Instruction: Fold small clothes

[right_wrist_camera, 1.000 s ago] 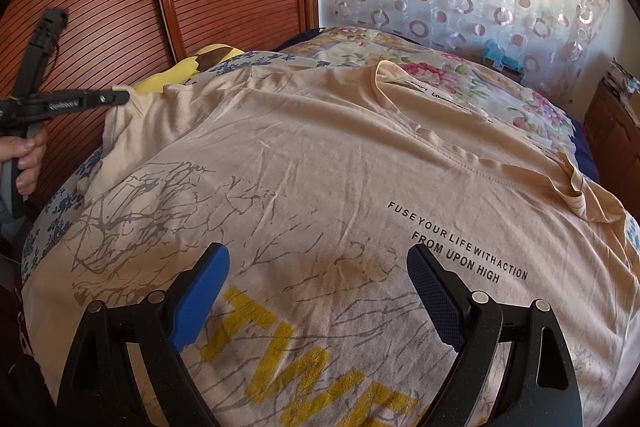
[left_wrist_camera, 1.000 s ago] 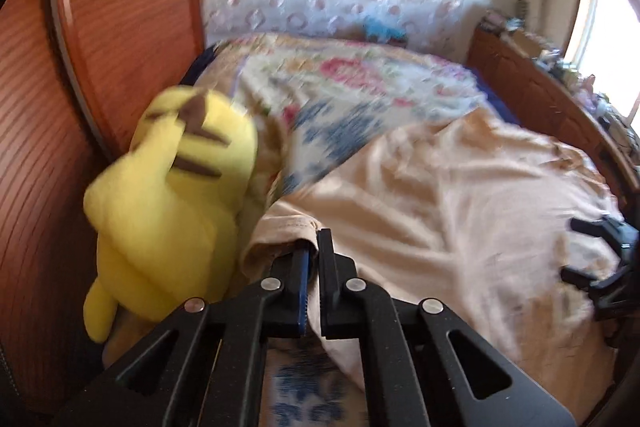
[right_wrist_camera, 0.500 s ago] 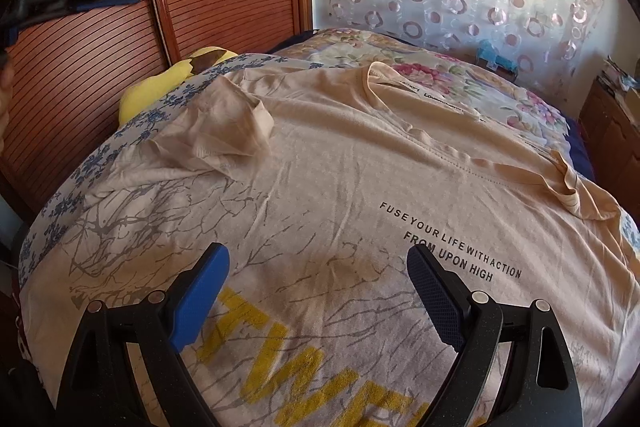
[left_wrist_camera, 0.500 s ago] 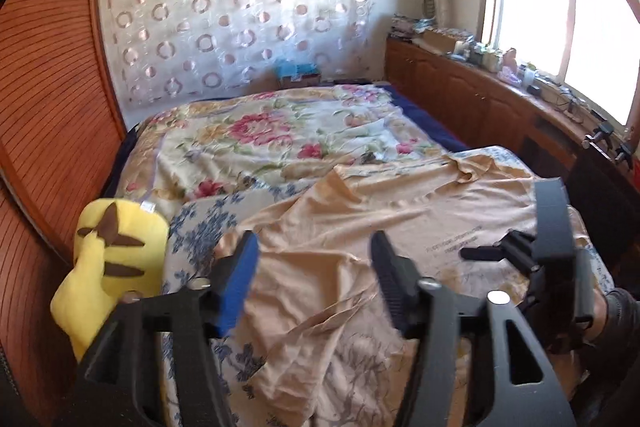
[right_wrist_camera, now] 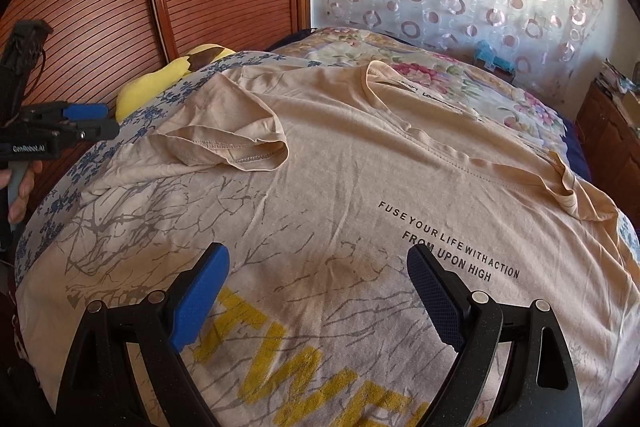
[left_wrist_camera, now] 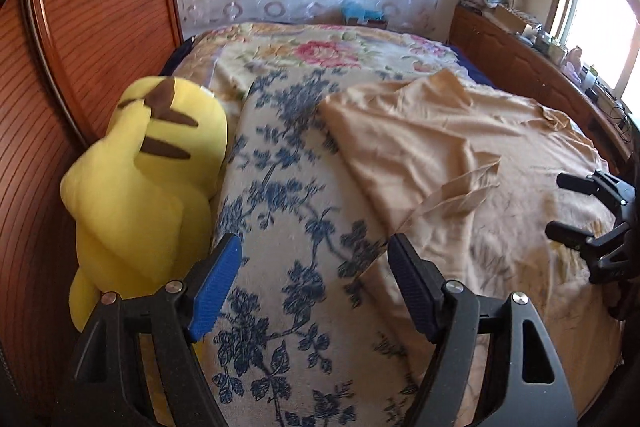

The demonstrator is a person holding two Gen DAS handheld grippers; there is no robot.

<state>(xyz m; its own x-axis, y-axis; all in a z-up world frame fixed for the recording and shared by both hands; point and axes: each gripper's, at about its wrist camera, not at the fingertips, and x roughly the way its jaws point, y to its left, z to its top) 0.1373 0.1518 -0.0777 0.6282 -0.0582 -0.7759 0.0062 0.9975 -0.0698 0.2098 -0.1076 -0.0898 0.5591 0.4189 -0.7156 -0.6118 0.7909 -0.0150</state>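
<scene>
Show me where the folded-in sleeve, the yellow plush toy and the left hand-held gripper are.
folded-in sleeve [right_wrist_camera: 236, 143], right wrist view, on the stitched cuff lying on the shirt.
yellow plush toy [left_wrist_camera: 148, 183], left wrist view, on its body.
left hand-held gripper [left_wrist_camera: 316, 283], left wrist view, midway between its open fingertips.

T-shirt [right_wrist_camera: 360, 187] hem cut off below, neck label print unreadable

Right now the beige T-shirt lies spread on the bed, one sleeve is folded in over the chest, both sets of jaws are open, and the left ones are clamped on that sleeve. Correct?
Not quite. The left gripper holds nothing: the left wrist view shows its jaws apart over the blue floral sheet, beside the T-shirt. The folded sleeve lies free. The rest stands, including the open right gripper.
</scene>
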